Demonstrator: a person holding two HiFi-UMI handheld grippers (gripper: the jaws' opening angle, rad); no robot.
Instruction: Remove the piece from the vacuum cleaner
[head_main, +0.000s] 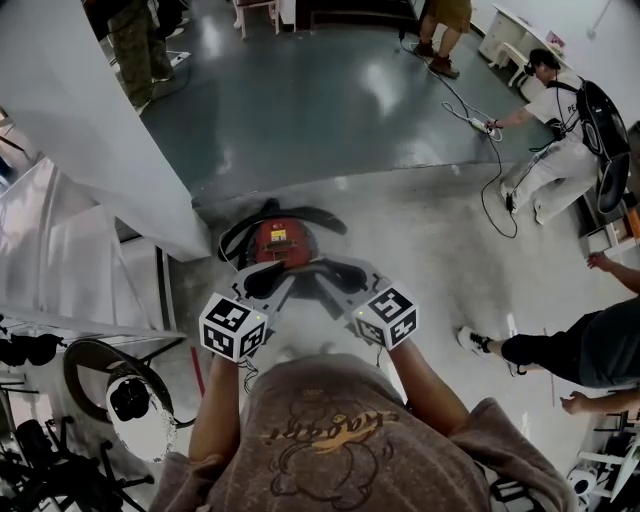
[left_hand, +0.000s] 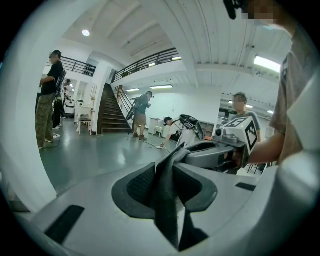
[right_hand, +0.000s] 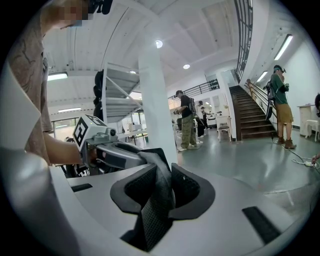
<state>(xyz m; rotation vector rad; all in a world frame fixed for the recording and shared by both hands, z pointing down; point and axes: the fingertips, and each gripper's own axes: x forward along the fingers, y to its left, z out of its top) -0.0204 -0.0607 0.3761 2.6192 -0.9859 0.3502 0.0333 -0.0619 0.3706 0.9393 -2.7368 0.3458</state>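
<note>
I find left tool (head_main: 262, 281) and right tool (head_main: 345, 277) both clenched on the black piece (head_main: 303, 268), directly over the red vacuum (head_main: 281, 240) on the floor (head_main: 330, 110). White panel (head_main: 90, 130) crowds the left; a person's legs (head_main: 530, 350) lie right. Floor ahead is open.

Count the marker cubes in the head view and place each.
2. One marker cube on the left hand-held gripper, left of centre; the other on the right hand-held gripper, right of centre. None looks hidden.
</note>
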